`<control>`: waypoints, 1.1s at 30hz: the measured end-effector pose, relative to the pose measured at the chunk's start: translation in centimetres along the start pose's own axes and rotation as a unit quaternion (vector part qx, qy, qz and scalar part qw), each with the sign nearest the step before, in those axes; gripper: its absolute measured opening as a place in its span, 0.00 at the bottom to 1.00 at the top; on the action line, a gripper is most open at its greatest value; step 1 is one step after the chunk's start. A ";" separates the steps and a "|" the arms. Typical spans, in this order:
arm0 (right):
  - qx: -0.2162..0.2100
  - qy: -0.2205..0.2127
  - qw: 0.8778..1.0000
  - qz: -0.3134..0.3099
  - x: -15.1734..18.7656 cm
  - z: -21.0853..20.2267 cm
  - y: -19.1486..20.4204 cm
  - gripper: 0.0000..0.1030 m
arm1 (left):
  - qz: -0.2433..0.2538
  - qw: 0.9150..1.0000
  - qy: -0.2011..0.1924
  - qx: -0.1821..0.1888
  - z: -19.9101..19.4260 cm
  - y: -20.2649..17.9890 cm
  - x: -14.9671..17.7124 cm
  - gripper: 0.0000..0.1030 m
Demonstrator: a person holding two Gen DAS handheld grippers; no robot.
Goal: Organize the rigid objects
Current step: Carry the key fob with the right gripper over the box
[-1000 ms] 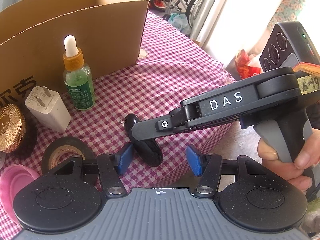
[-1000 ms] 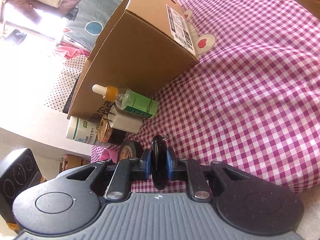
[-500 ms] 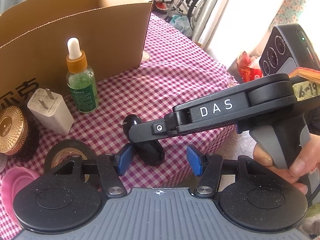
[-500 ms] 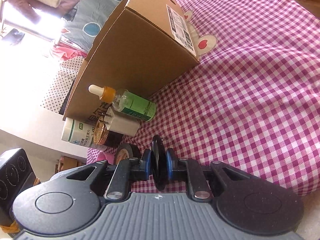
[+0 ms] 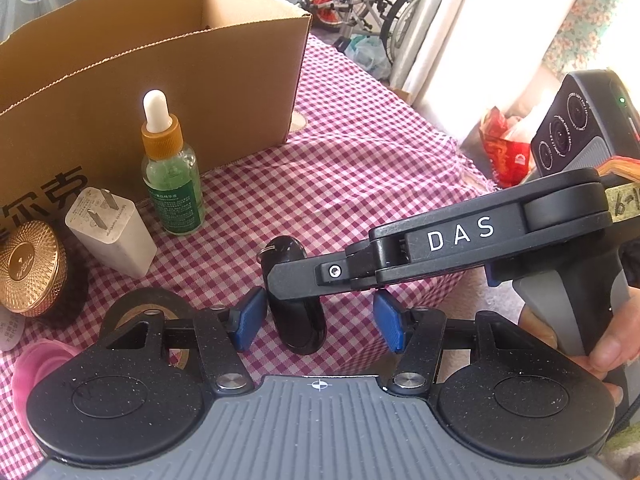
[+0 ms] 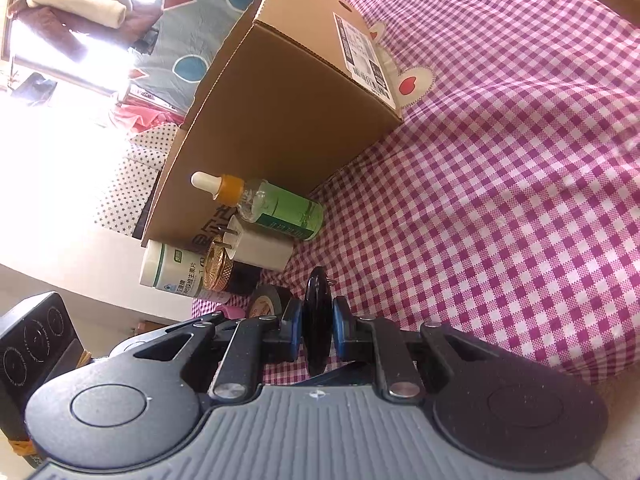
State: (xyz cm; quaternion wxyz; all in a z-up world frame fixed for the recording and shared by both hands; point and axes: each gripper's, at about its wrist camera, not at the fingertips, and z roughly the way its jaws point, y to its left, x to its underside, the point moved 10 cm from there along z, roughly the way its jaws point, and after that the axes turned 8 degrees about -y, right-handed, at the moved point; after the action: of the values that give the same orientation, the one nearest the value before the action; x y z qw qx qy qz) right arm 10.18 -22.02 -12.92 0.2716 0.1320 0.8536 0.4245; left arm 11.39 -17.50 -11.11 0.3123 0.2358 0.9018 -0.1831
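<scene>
slippage is the risk: the right gripper (image 6: 316, 328) is clamped edge-on on a glossy black oval key fob (image 6: 317, 320) above the checked desk (image 6: 500, 200), near the open brown cardboard box (image 6: 288, 92); the left gripper (image 5: 318, 322) hangs apart, empty.

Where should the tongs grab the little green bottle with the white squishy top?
Best guess: take the dropper bottle by its round glass body, below the orange collar, not the soft bulb. It stands upright, with the cardboard box behind it and the white charger beside it, so come from the open front, over the checked cloth.
</scene>
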 end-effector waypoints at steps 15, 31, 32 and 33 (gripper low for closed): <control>-0.039 -0.051 0.996 -0.055 -1.1 -4.8 7.7 0.17 | 0.017 0.997 -0.076 -0.015 -7.0 -0.9 -3.2 0.57; -0.077 0.062 0.984 -0.151 -11.4 9.0 21.4 0.16 | -0.048 0.983 -0.106 -0.142 -11.0 13.8 -12.4 0.57; -0.068 0.078 0.984 -0.145 -11.8 10.6 21.3 0.16 | -0.057 0.983 -0.094 -0.150 -10.2 15.0 -12.5 0.57; -0.058 0.092 0.985 -0.137 -12.1 12.1 21.0 0.16 | -0.060 0.982 -0.087 -0.155 -9.5 15.7 -12.5 0.57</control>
State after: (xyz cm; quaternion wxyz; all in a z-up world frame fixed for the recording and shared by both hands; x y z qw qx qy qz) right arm 26.89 -6.94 2.06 0.2551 -0.0414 0.8588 0.4423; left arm 23.99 -3.97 1.15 0.4103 0.1131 0.9014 -0.0798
